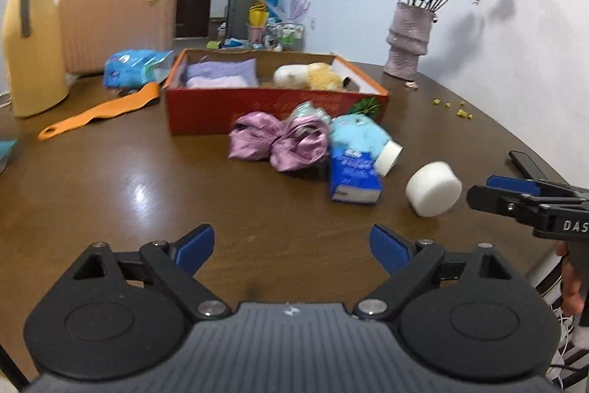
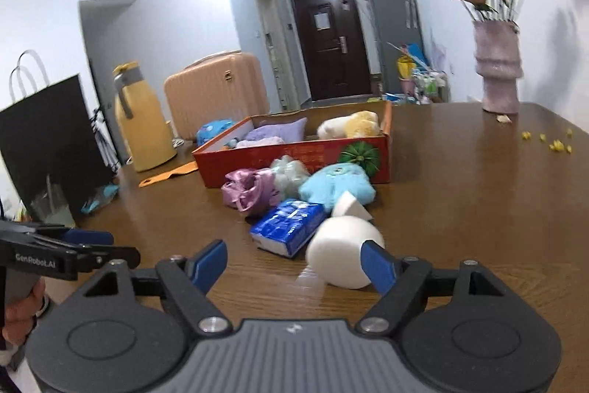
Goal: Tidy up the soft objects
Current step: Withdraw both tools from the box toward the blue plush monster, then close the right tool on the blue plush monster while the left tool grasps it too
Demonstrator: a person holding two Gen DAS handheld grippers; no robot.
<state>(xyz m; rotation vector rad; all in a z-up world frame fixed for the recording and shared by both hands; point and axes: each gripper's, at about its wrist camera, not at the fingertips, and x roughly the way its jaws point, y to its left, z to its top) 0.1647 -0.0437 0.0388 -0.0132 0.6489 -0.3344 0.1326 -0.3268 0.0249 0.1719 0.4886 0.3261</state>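
Brown tabletop (image 1: pixel 110 179) carries a red box (image 1: pixel 276 105) already holding a purple cloth (image 1: pixel 221 72) and a yellow plush (image 1: pixel 322 76). Pink fabric (image 1: pixel 276 142), tissue pack (image 1: pixel 353 175) and white foam cylinder (image 1: pixel 434 188) lie just before it. Left gripper (image 1: pixel 292 247) spread wide, nothing between; right gripper (image 2: pixel 294 264) wide too, cylinder beside one fingertip.

Left wrist view: low over the brown table (image 1: pixel 110 179), facing across it to the red box (image 1: pixel 276 105) and the far wall, its own open gripper (image 1: pixel 292 247) filling the bottom.
Right wrist view: same low height, further right, angled left toward the box (image 2: pixel 294 157).
Nearness: white foam cylinder (image 2: pixel 342 253) sits close here.
Shared: box, the soft pile, vase (image 1: pixel 406 39), suitcase (image 1: pixel 117 17), door.
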